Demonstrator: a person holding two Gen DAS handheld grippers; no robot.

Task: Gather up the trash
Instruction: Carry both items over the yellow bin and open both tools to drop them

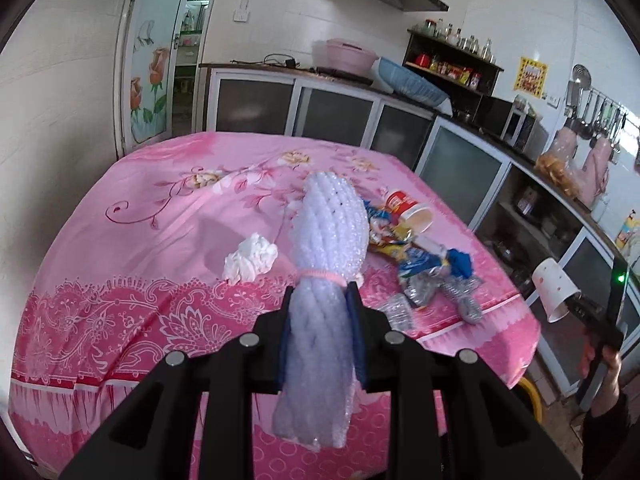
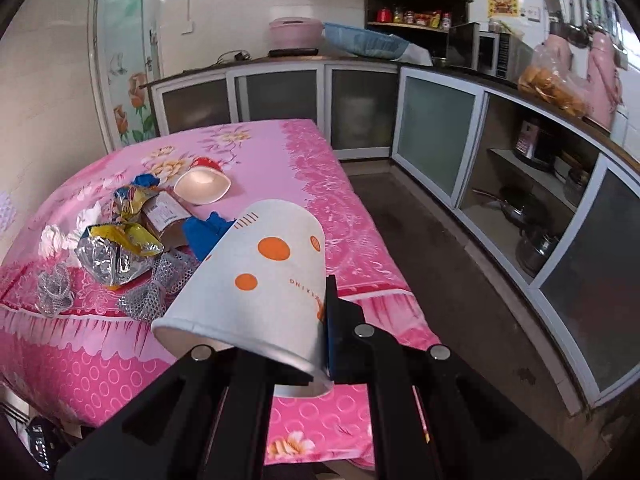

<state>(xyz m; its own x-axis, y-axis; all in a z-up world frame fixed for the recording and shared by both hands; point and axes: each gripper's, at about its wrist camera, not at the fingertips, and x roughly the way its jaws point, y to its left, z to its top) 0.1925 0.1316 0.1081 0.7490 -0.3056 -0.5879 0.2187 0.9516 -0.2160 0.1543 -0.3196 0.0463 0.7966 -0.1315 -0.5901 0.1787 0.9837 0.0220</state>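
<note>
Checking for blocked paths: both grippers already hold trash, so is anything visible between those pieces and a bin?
Cannot say: no bin shows in either view. The left gripper holds the foam net and the right gripper the paper cup, both lifted above the table, with nothing else touching them.

My two black grippers

My left gripper (image 1: 320,300) is matte black plastic, with angular linkage arms, four round silver pins at the pivots and blue pads inside its fingers (image 1: 355,300). My right gripper (image 2: 326,320) has the same black arms, silver pins and a blue pad. Seen from the left, it has a black handle, a small green light, and my dark sleeve (image 1: 604,432) below it.
</note>
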